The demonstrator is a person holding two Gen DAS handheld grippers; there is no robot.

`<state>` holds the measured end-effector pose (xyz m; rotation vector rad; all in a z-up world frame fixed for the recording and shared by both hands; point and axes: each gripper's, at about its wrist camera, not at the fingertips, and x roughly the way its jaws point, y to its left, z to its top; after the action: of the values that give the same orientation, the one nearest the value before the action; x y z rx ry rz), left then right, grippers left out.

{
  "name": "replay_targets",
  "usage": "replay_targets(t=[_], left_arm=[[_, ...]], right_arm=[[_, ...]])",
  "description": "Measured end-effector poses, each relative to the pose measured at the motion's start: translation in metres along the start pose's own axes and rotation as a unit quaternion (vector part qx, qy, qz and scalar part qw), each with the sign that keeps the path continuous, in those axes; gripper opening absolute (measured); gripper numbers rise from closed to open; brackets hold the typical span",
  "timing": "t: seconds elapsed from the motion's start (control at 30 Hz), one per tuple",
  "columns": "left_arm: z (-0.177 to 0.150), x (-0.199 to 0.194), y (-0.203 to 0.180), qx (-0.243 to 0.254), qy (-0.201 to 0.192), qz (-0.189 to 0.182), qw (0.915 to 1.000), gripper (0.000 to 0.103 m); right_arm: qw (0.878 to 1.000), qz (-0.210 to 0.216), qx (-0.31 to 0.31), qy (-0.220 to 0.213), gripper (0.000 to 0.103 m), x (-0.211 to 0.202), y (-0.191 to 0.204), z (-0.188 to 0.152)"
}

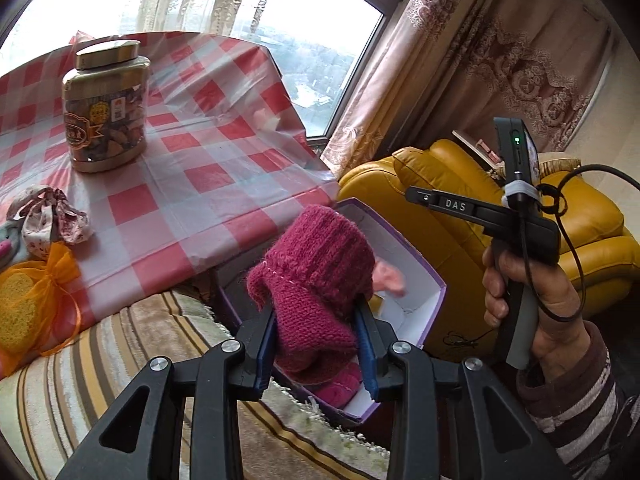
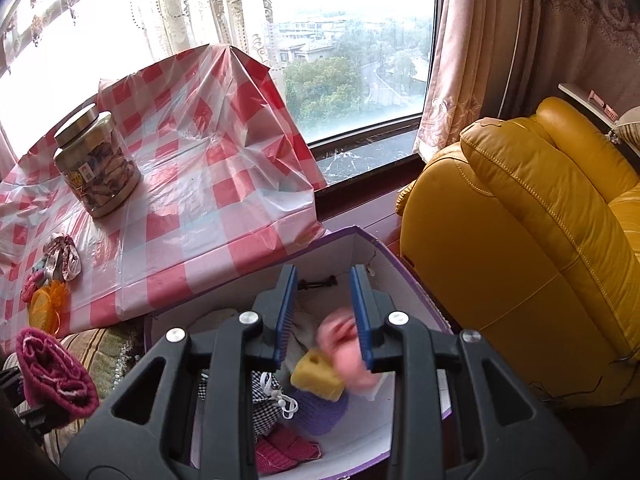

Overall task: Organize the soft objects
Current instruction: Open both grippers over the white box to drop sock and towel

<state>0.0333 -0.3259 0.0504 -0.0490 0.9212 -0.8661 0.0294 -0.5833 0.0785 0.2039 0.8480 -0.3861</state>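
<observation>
Jaws of left gripper (image 1: 318, 344) clamp knit sock (image 1: 320, 280) over box rim (image 1: 434, 300).

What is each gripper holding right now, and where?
Left gripper clamps the magenta knit piece across its lower middle. Right gripper is open; a blurred pink thing lies just below.

You can read white letters "DAS" on the black arm of the right gripper (image 1: 440, 202); the jar's (image 1: 105, 106) label print stays illegible.
</observation>
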Motion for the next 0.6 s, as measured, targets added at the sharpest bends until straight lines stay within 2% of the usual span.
replay_targets(t=[0.1, 0.13, 0.17, 0.23, 0.43, 0.6], left_arm=[[-0.002, 0.007, -0.008, 0.005, 0.020, -0.032, 0.9993, 0.048], [-0.003, 0.009, -0.011, 0.007, 0.025, -0.037, 0.9990, 0.058], [-0.004, 0.010, -0.013, 0.009, 0.028, -0.040, 0.9988, 0.065], [-0.004, 0.009, -0.015, 0.012, 0.026, -0.039, 0.9988, 0.066], [-0.003, 0.005, -0.003, -0.006, 0.020, -0.025, 0.9995, 0.066], [-0.004, -0.004, 0.013, -0.023, 0.011, -0.003, 0.9997, 0.066]], right_arm=[[1.000, 0.000, 0.005, 0.003, 0.034, 0.000, -0.003, 0.000], [1.000, 0.000, 0.006, 0.004, 0.040, 0.000, -0.002, -0.001], [1.000, 0.001, 0.006, 0.005, 0.051, 0.000, -0.002, -0.001], [1.000, 0.004, 0.004, 0.004, 0.062, 0.000, 0.001, -0.002], [1.000, 0.010, -0.012, 0.007, 0.070, 0.003, 0.015, -0.003], [0.997, 0.014, -0.073, 0.008, 0.073, 0.013, 0.045, -0.002]])
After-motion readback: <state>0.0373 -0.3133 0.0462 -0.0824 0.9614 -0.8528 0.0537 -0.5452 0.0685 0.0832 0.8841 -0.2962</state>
